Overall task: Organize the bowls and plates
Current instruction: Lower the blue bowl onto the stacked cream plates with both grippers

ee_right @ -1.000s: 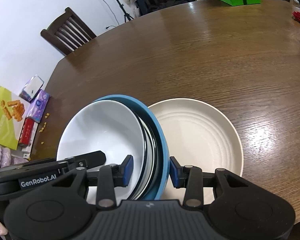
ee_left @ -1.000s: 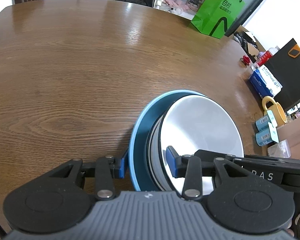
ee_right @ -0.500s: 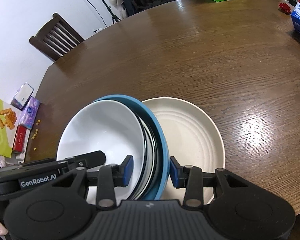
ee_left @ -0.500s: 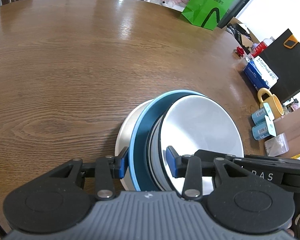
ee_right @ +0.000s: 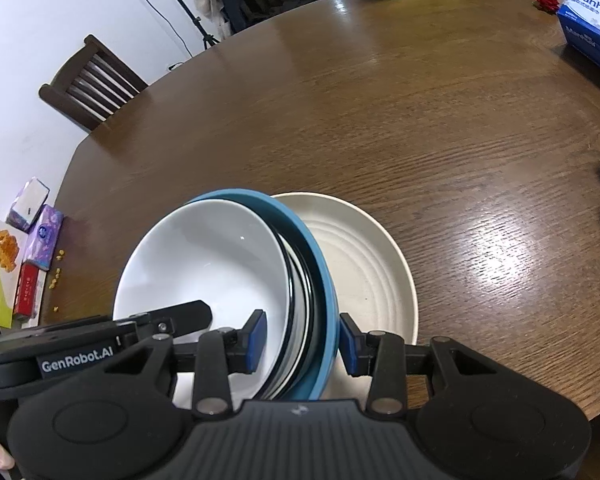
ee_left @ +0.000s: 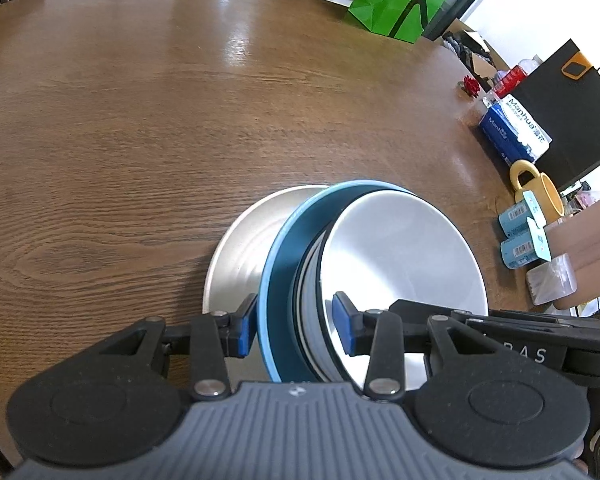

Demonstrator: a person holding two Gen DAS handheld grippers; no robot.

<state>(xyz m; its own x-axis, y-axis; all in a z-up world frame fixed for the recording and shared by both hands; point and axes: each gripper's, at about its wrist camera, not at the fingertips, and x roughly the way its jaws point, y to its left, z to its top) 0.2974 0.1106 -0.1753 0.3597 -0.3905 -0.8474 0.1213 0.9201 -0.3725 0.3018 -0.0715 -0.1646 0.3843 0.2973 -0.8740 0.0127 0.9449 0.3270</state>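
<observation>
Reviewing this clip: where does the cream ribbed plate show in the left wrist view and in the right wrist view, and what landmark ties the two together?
Left wrist: the cream plate lies on the table just left of centre, its right part hidden behind the blue-rimmed stack.
Right wrist: the cream plate lies right of centre, its left part hidden behind the same stack.
Shared landmark: the blue Manhua tissue box at the table's edge.

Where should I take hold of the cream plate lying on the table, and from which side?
Grip the cream plate by its raised rim on the side away from the bowl stack, coming in low from the open table. It lies flat and shallow, and the held stack covers its near side.
</observation>
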